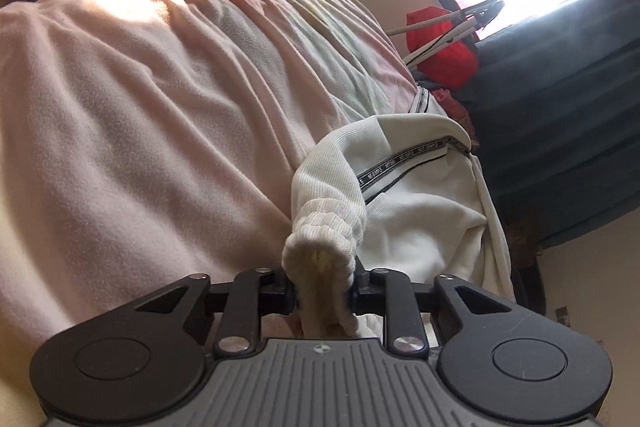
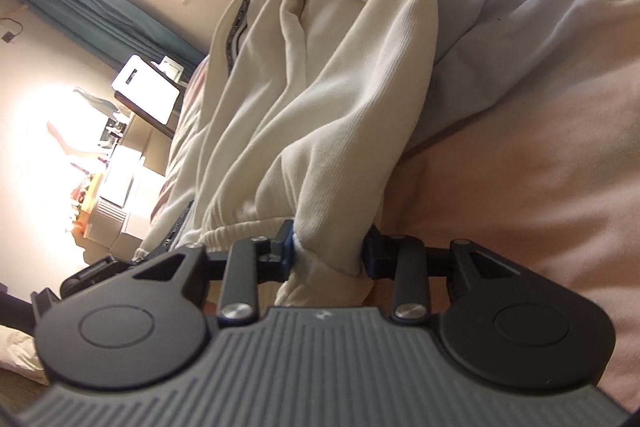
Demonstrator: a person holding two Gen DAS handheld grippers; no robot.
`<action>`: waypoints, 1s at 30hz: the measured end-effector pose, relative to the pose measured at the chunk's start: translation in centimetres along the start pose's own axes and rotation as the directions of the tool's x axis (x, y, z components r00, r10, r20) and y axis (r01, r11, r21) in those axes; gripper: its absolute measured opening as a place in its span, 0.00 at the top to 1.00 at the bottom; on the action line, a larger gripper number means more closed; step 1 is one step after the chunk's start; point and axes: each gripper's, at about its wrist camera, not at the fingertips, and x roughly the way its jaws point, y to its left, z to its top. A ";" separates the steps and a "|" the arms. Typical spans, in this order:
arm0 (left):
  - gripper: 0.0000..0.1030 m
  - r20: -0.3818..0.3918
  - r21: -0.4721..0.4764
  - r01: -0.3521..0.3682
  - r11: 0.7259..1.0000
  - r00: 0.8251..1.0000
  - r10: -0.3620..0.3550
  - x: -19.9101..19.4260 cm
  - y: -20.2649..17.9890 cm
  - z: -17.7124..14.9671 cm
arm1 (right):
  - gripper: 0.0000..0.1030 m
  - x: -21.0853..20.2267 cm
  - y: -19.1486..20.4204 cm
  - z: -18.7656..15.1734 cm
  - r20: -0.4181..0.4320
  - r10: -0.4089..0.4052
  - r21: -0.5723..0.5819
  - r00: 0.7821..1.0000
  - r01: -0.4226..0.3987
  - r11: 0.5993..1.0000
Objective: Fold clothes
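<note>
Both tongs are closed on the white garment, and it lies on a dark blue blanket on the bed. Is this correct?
Not quite. The blanket under the white garment is pale pink, not dark blue; the left wrist view shows it plainly. The dark blue-green cloth is the curtain by the window. The rest holds: the left tongs and the right tongs are both closed on the garment.

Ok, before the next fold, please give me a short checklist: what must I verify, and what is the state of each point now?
1. Left tool shut on the ribbed cuff of the white sweatshirt: ok.
2. Right tool shut on sweatshirt cloth: ok.
3. Sweatshirt lies flat: not ok, bunched and wrinkled.
4. Room on the pink blanket for folding: ok.
5. Sweatshirt away from the bed edge: not ok, it lies along the edge.
6. Both sleeves located: cannot tell.
</note>
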 end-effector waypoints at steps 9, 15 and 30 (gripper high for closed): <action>0.84 0.182 0.223 -0.025 0.975 0.983 -0.017 0.1 -8.8 13.0 | 0.76 2.3 5.6 -2.5 0.074 0.287 0.167 0.955 -0.296 0.941; 0.84 0.350 0.321 -0.243 0.915 0.929 0.124 4.1 -12.4 28.1 | 0.77 14.2 16.7 -1.6 0.002 0.478 0.146 0.878 -0.474 0.869; 0.73 0.312 0.412 -0.584 0.700 0.812 0.494 26.5 -4.1 40.4 | 0.74 34.9 27.2 -1.1 -0.177 0.377 0.049 0.909 -0.374 0.926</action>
